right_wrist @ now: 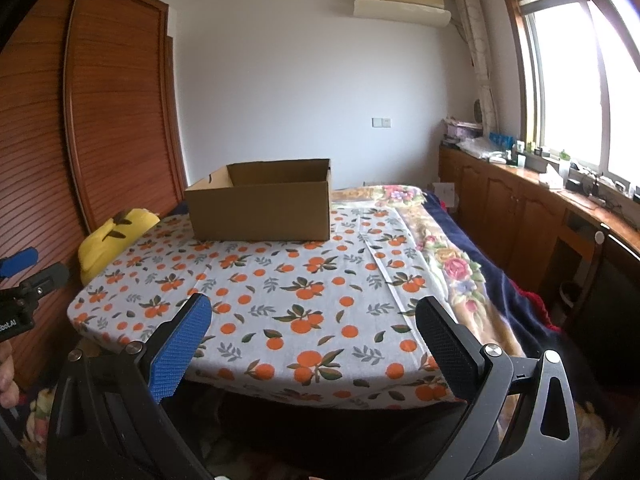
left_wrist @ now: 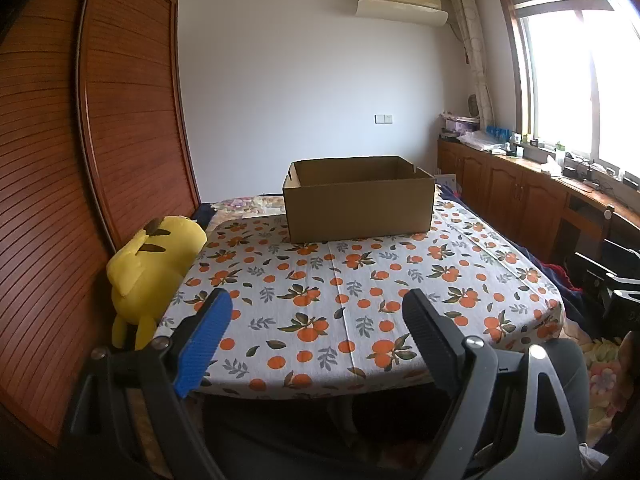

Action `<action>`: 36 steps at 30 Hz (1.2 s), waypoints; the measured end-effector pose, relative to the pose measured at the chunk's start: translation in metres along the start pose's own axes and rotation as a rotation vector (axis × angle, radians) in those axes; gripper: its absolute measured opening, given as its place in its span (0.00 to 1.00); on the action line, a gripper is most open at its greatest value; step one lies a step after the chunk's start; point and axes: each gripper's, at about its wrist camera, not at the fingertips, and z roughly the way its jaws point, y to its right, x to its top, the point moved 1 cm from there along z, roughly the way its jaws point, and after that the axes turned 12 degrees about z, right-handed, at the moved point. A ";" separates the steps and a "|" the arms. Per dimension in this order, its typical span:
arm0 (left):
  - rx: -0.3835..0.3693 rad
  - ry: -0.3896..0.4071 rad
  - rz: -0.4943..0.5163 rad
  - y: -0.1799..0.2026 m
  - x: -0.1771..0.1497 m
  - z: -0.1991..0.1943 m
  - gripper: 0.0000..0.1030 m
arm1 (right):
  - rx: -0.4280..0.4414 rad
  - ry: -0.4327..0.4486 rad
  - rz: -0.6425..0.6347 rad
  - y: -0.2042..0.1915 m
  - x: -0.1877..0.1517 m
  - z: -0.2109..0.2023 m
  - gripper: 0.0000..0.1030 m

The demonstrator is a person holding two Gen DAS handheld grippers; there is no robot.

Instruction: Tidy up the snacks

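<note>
Both the left gripper (left_wrist: 316,308) and right gripper (right_wrist: 314,314) hung wide and empty. The cardboard box (left_wrist: 358,200) sat well ahead of the fingers on the worktop (left_wrist: 360,300); no snacks showed, so finding them probably came first.

yellow plush toy (left_wrist: 154,264) at table's left edge, against wooden wardrobe (left_wrist: 120,120) | orange-print tablecloth (left_wrist: 360,292) | air conditioner (left_wrist: 400,0) high on wall; cluttered counter (left_wrist: 560,168) under window (left_wrist: 580,80)
</note>
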 end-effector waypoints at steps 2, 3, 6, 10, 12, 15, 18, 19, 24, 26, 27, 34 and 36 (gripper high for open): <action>0.000 0.001 -0.002 -0.001 0.000 0.000 0.85 | 0.001 0.000 0.000 0.001 0.001 0.000 1.00; 0.001 0.002 -0.002 -0.001 0.000 0.000 0.85 | 0.001 0.000 0.001 0.001 0.001 0.000 1.00; 0.001 0.008 -0.004 -0.002 0.000 -0.001 0.86 | 0.001 -0.001 0.001 0.001 0.001 0.000 1.00; 0.005 0.012 0.001 -0.002 0.002 -0.002 0.86 | 0.000 0.001 -0.001 0.001 0.001 0.000 1.00; 0.005 0.013 0.000 -0.002 0.002 -0.002 0.86 | 0.000 0.000 0.001 0.001 0.001 0.000 1.00; 0.007 0.013 -0.001 -0.002 0.002 -0.002 0.86 | 0.000 0.001 0.000 0.001 0.001 0.000 1.00; 0.007 0.014 0.000 -0.002 0.002 -0.002 0.86 | 0.001 0.000 0.001 0.002 0.001 -0.001 1.00; 0.007 0.014 -0.001 -0.002 0.002 -0.002 0.86 | 0.001 0.000 0.001 0.002 0.001 0.000 1.00; 0.010 0.017 0.001 -0.004 0.004 -0.003 0.86 | 0.000 0.003 -0.001 0.001 0.001 -0.001 1.00; 0.010 0.018 0.001 -0.005 0.004 -0.003 0.86 | 0.001 0.003 0.002 0.002 0.002 -0.001 1.00; 0.010 0.019 0.001 -0.005 0.005 -0.003 0.86 | 0.000 0.002 0.001 0.001 0.001 -0.001 1.00; 0.011 0.021 0.002 -0.006 0.007 -0.003 0.86 | -0.001 0.004 0.000 0.002 0.002 -0.002 1.00; 0.010 0.022 0.001 -0.006 0.006 -0.004 0.86 | -0.001 0.003 0.001 0.002 0.002 -0.002 1.00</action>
